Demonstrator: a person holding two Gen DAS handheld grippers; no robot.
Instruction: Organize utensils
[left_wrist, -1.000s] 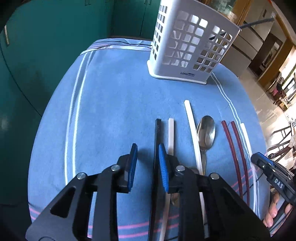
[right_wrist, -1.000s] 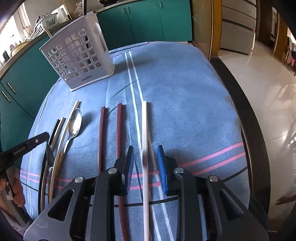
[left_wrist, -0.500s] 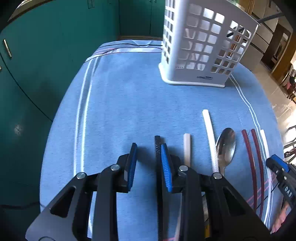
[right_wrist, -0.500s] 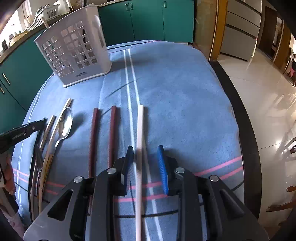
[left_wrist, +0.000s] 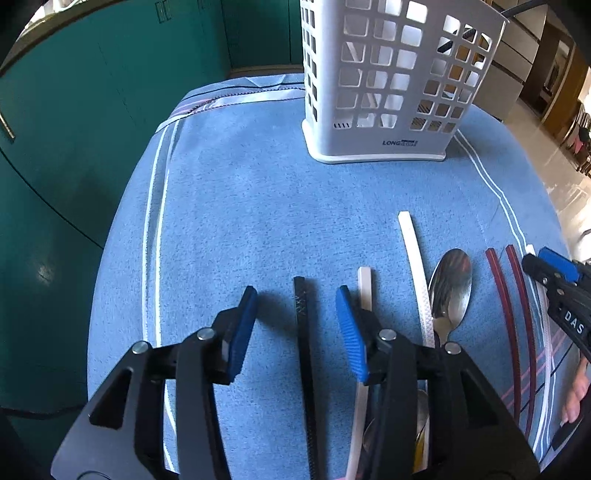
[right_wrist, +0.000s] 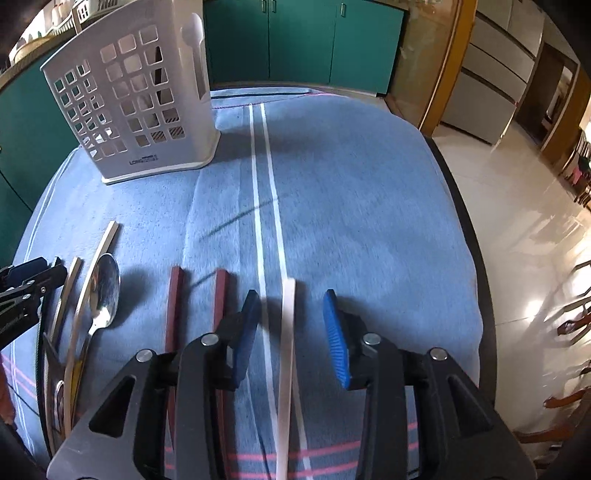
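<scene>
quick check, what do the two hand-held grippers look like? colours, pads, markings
Both match: the left hand-held gripper and the right hand-held gripper have matte black angular linkage arms with triangular cut-outs and round silver pivot pins. Each finger carries a blue ribbed pad. In the left wrist view, white letters "DAS" show on the right one's black side. No cables or sleeves are visible.

I can read "LONG" in dark capitals, followed by a small blurred mark, low on the wall of the white plastic lattice utensil basket (left_wrist: 400, 142); it shows again in my right wrist view (right_wrist: 144, 161). White letters "DAS" stand on the black right gripper (left_wrist: 557, 266).
</scene>
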